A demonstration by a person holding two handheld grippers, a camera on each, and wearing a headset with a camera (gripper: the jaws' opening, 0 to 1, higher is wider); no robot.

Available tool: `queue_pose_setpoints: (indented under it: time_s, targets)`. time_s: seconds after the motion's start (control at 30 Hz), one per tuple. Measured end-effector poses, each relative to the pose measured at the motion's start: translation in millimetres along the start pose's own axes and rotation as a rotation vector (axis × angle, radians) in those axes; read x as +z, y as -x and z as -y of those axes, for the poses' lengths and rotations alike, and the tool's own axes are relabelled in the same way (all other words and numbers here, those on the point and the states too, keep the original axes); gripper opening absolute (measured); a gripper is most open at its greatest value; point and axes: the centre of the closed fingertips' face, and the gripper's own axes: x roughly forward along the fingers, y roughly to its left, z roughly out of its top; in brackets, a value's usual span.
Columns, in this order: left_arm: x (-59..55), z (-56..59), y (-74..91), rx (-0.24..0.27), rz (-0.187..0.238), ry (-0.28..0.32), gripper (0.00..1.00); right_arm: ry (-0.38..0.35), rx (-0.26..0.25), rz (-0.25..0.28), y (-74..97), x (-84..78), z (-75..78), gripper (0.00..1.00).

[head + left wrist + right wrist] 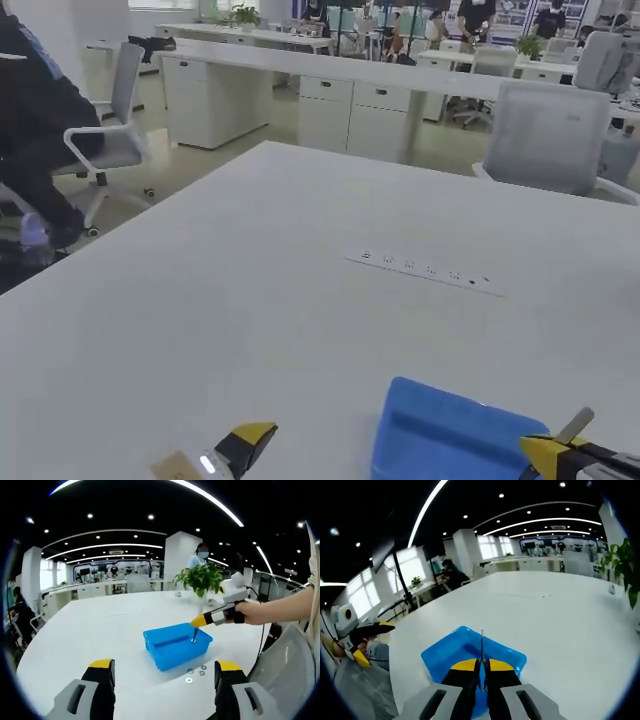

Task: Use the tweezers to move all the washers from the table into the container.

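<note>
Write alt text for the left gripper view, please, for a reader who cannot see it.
The right tool holds tweezers tip-down in a blue container on a white table; loose washers lie beside it, near the open left tool.

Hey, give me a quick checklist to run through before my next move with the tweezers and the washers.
1. Right gripper shut on the tweezers: ok.
2. Tweezer tips over the blue container: ok, judged from the left gripper view.
3. Anything held between the tips: cannot tell, too small.
4. All washers off the table: not ok, several lie beside the container.
5. Left gripper open, holding nothing: ok.
</note>
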Motion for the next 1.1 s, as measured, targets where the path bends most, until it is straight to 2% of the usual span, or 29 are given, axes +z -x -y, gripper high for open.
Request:
queue_pose_setpoints:
  time_s: [0.27, 0.7, 0.93, 1.1]
  targets:
    - [0.0, 0.1, -0.1, -0.004, 0.0, 0.007, 0.82, 0.042, -0.002, -0.035, -10.5, -8.2, 7.9, 0.03]
    - [-0.6, -1.6, 0.8, 0.005, 0.0, 0.007, 0.82, 0.039, 0.006, -0.037, -13.4, -7.1, 10.7, 0.03]
    - [-2.0, -0.5, 0.5, -0.001, -0.008, 0.002, 0.82, 0.035, 0.006, -0.018, -7.2, -3.6, 8.1, 0.03]
    - [-0.1, -1.5, 1.1, 0.002, 0.004, 0.009, 0.82, 0.038, 0.025, 0.029, 6.1, 9.6, -5.8, 0.03]
